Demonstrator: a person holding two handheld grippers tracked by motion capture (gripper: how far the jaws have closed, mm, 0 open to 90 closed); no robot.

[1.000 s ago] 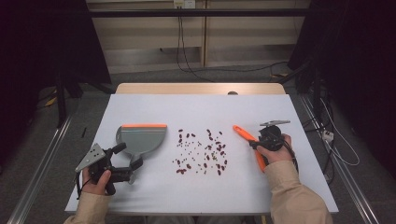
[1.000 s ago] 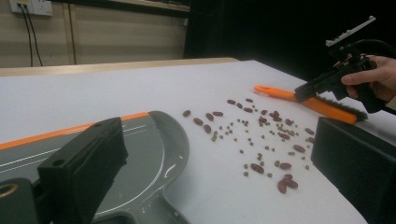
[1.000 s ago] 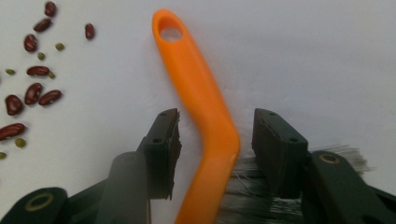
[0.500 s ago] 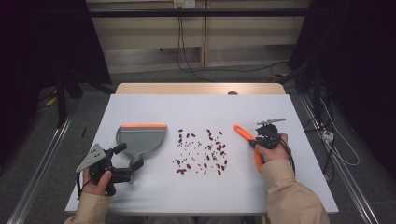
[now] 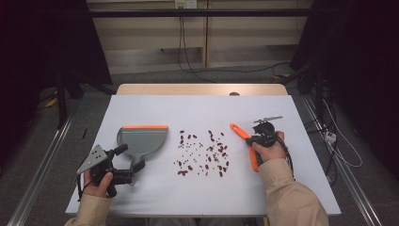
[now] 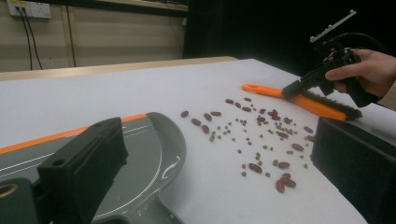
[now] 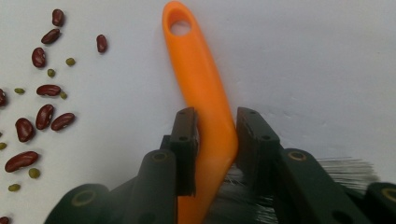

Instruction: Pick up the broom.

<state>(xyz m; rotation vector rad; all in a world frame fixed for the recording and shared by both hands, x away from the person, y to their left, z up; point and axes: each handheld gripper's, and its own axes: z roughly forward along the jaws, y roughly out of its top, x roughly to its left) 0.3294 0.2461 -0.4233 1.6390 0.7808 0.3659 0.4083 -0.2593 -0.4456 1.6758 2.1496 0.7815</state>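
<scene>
A grey dustpan (image 5: 141, 139) with an orange front edge lies at the table's left. Red and green beans (image 5: 202, 153) are scattered in the middle. An orange brush (image 5: 241, 132) lies to their right, bristles toward the person. My right gripper (image 5: 251, 140) is shut on the brush; the right gripper view has both jaws of the right gripper (image 7: 217, 126) pressed on the brush (image 7: 196, 60) where its handle meets the bristles. My left gripper (image 5: 131, 157) is open at the dustpan's handle. In the left gripper view the left gripper (image 6: 217, 140) has wide jaws either side of the dustpan (image 6: 140, 140).
The white table top (image 5: 197, 110) has bare room behind the beans and along its front edge. Beans (image 7: 42, 116) lie just left of the brush handle. Cables and metal rails run on the floor around the table.
My right hand has edged a little left along the brush, and its jaws now sit tight on the handle. The left hand, dustpan and beans have not moved.
</scene>
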